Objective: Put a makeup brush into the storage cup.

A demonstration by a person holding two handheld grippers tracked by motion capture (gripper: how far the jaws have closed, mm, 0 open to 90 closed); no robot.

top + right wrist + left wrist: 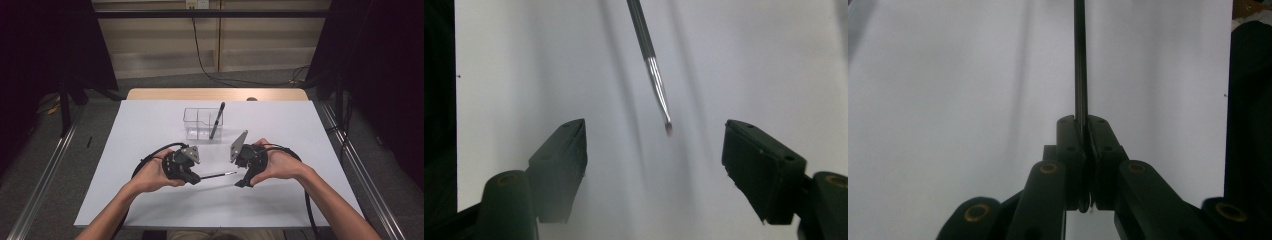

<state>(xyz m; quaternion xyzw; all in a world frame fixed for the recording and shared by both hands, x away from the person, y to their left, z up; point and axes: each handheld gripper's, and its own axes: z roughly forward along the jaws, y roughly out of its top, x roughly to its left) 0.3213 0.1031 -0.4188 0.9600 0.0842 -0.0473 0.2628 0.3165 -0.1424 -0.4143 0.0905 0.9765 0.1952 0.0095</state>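
The thin brush (218, 175) sits pinched in the left gripper (1083, 131), held level over the white table (150, 200). Right gripper (655, 145) has jaws wide, nothing held, brush tip between them. Looks like a handoff; next it needs to go into the clear bin (196, 123) holding a pen (217, 120).

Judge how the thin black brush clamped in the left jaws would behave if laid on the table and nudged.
The brush looks round and slim, so it would probably roll on the smooth white table. It juts straight out from the left gripper without sagging, so likely stiff and light. Its metal ferrule looks shiny, perhaps slippery; the small tip may be delicate.
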